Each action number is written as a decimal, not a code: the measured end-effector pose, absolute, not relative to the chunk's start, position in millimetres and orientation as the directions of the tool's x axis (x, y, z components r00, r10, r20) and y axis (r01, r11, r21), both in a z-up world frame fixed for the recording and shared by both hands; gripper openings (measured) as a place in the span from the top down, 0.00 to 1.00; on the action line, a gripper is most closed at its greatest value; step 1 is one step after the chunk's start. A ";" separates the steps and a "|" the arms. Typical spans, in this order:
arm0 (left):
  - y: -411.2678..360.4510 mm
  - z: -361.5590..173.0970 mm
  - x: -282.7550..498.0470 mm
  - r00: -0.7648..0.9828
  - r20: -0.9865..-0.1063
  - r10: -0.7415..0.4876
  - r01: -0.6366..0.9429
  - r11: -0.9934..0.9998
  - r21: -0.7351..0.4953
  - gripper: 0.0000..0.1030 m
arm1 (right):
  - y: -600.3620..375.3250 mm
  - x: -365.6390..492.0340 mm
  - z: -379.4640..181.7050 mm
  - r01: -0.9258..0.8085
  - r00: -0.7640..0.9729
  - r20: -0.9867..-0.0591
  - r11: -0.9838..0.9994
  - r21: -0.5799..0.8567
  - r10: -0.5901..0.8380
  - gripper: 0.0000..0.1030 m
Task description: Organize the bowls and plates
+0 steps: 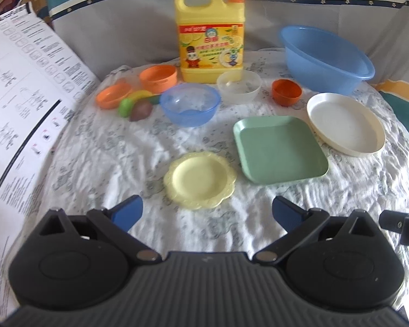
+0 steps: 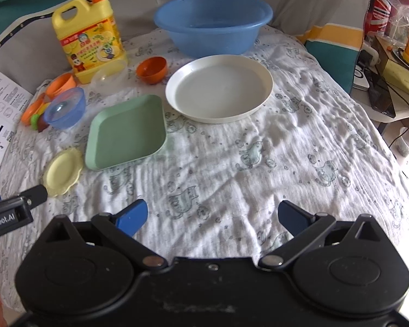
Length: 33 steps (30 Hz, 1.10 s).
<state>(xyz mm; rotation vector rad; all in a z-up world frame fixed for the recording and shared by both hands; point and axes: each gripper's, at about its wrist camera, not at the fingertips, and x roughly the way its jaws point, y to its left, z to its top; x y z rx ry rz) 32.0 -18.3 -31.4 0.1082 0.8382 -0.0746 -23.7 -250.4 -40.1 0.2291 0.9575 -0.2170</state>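
A small yellow scalloped plate [image 1: 199,181] lies just ahead of my open, empty left gripper [image 1: 207,212]. Right of it are a green square plate [image 1: 279,148] and a white round plate [image 1: 345,124]. Behind stand a small blue bowl [image 1: 190,105], a clear bowl [image 1: 238,85], a dark orange bowl [image 1: 286,91] and two orange bowls [image 1: 158,77]. My right gripper [image 2: 212,216] is open and empty over bare cloth, nearer than the white plate [image 2: 219,88] and green plate [image 2: 126,132]. The yellow plate [image 2: 62,171] lies at its left.
A yellow detergent jug [image 1: 211,35] and a big blue basin [image 1: 327,58] stand at the back. Toy fruit [image 1: 135,106] lies left of the blue bowl. A printed sheet [image 1: 16,95] borders the left. A side table with clutter [image 2: 390,62] stands at the right.
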 end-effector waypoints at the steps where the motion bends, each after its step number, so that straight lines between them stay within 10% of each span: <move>1: -21.7 -32.5 36.7 0.668 -0.744 -0.031 0.118 0.991 0.065 0.00 | -253.4 -20.6 -41.8 0.285 0.559 -0.825 0.954 0.094 -0.086 0.00; 18: -93.0 -47.7 126.5 0.659 -0.737 -0.153 0.260 0.965 0.032 0.00 | -343.7 50.2 -57.3 0.399 0.644 -0.751 0.901 0.169 -0.144 0.08; 28: -144.6 -54.4 168.6 0.651 -0.738 -0.181 0.334 0.940 0.065 0.00 | -394.4 118.9 -93.8 0.440 0.629 -0.760 0.881 0.175 -0.163 0.61; 33: -165.1 -64.0 185.0 0.638 -0.747 -0.188 0.361 0.930 0.074 0.00 | -407.5 137.8 -113.8 0.439 0.622 -0.768 0.880 0.182 -0.152 0.70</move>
